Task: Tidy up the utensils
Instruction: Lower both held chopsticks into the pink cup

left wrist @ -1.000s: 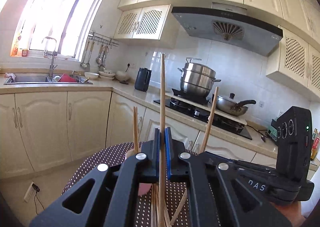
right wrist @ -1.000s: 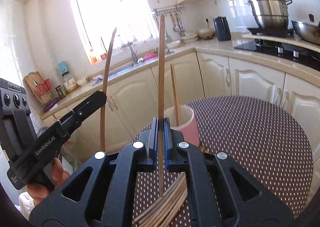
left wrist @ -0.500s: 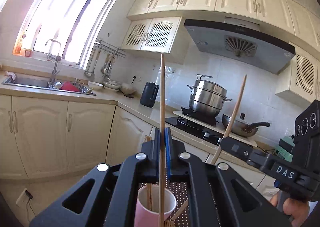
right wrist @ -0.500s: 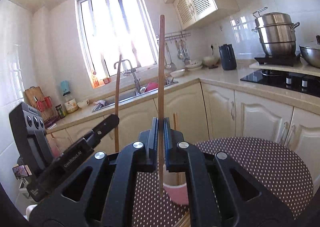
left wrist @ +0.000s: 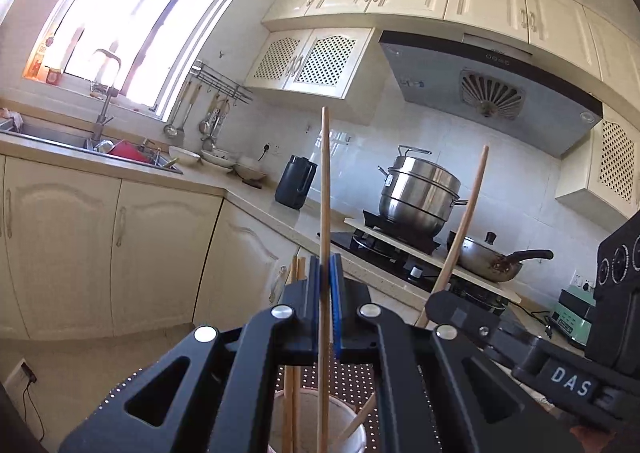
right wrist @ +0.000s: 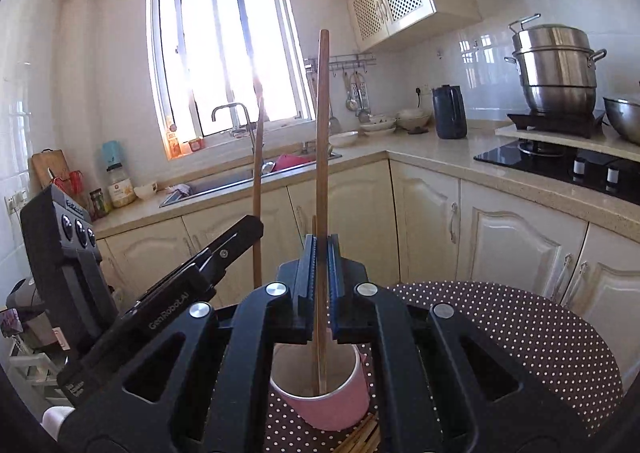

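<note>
Listing by view, left wrist first.

Left wrist view:
- Left claw [left wrist: 325, 285]: pressed together on one upright wooden chopstick [left wrist: 325, 189]; the stick's lower end is seen reaching down into the cup.
- Pink cup [left wrist: 316, 427]: standing directly below the claw on the dotted tablecloth [left wrist: 352, 377]. Contents: two chopsticks [left wrist: 292, 393] leaning at the left inside wall, the lower end of the pinched stick, and one slanted stick at the right of the rim.
- Right claw [left wrist: 436, 301]: entered from the right edge, marked "DAS", pinching a second chopstick [left wrist: 466, 221] that tilts to the right.
- Background containers: a stacked steel steamer pot [left wrist: 420, 193] on the stove, lid on; a frying pan [left wrist: 492, 259] beside it with dark contents, not identifiable; a dark kettle [left wrist: 296, 187] on the counter [left wrist: 248, 193]; bowls near the sink [left wrist: 48, 133].

Right wrist view:
- Right claw [right wrist: 322, 277]: closed tight on one upright chopstick [right wrist: 322, 133], whose lower tip is seen inside the cup.
- Pink cup [right wrist: 324, 405]: on the dotted tablecloth [right wrist: 520, 337], holding the pinched stick's tip and one thinner stick just beside it.
- Loose chopsticks [right wrist: 360, 441]: a bundle lying flat on the cloth at the cup's near side.
- Left claw [right wrist: 256, 229]: seen at left, gripping its own chopstick [right wrist: 258, 173], held apart from the cup.
</note>
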Tool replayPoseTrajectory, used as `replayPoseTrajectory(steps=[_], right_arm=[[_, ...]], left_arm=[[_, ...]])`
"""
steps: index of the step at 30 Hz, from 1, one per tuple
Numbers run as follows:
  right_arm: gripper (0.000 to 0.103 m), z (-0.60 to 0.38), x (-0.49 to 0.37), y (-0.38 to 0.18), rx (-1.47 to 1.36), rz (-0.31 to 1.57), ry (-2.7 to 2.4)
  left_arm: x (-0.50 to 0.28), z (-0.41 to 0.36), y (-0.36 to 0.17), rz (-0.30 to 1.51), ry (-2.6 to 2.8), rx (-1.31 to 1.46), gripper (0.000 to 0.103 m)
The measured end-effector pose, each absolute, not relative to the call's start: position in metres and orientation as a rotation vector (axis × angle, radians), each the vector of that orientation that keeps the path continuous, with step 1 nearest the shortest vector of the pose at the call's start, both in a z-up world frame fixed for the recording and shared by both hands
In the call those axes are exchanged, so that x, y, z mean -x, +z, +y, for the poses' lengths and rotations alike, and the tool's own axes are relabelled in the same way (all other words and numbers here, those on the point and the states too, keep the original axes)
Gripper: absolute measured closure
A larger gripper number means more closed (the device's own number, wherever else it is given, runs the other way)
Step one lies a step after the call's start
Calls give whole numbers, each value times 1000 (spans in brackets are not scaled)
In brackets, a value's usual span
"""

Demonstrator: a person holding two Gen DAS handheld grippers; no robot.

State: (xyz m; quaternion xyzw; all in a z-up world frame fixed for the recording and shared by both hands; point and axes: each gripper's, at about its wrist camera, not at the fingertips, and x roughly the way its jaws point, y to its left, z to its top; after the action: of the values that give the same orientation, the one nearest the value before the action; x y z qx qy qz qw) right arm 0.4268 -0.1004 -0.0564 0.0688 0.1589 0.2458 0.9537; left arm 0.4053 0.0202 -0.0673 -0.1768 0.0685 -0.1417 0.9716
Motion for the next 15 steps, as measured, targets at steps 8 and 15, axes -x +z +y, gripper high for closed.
replayPoseTrajectory(steps=[8,15], right_arm=[[97,-98,-428,-72,-126,359,510],[97,-92,-419,-82,-103,380,501]], left_arm=[[-412,17,-94,168,-248,328,98],[-396,13,-105,199,-260,275,98]])
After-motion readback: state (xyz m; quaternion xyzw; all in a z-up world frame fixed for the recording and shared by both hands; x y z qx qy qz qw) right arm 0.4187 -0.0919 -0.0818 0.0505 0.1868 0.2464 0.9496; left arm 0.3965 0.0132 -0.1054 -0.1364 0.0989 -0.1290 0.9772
